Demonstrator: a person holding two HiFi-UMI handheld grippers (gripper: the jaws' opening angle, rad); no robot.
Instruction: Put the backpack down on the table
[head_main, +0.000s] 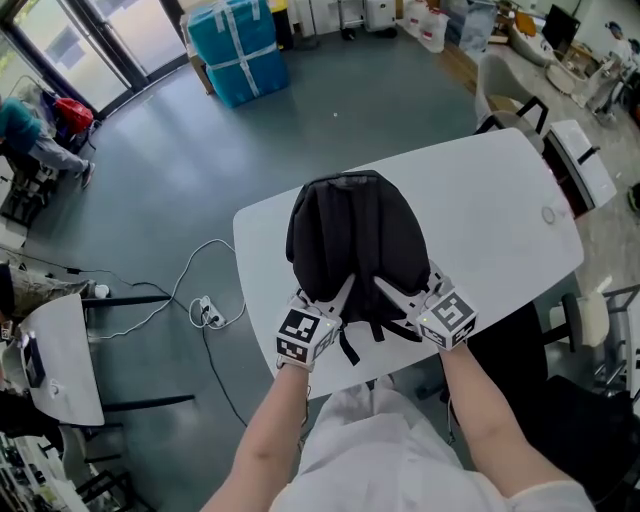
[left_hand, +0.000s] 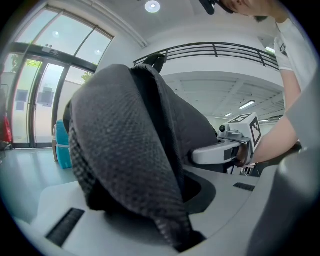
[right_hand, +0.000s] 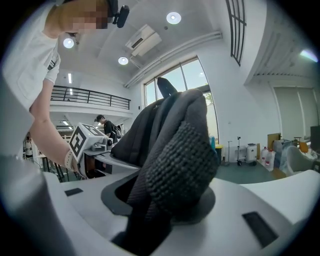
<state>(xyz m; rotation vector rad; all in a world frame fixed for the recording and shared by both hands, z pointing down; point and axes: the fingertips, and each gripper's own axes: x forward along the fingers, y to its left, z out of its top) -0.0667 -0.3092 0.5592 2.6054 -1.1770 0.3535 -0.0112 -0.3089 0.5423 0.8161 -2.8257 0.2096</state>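
**Backpack Held Upright by Both Straps Over the Worktop**

The black backpack (head_main: 355, 245) stood upright over the near middle of the white worktop (head_main: 500, 220), its back panel facing the person and its bulk leaning slightly away. From the head view I could not tell whether its base already bore on the surface or hung just clear of it. The lower webbing tails dangled past the near edge.

The left tongs (head_main: 338, 297) were closed almost fully on the left strap (left_hand: 130, 170), whose padded mesh was pinched flat between the jaws. The right tongs (head_main: 397, 292) were clamped as well, but stood wider, because the right strap (right_hand: 182, 165) was bunched into a thick fold that filled the gap. Neither pair held anything else.

One grip on each side seemed meant to keep the load level and stop the bag from swinging or twisting as it came to rest. Both tongs sat low on the straps, close to the body of the bag, which would give better control of where the base landed. The person's forearms (head_main: 480, 430) reached in from the near edge, so the bag was well inside the worktop's rim, not at a corner, and would be less likely to tip off once let go.
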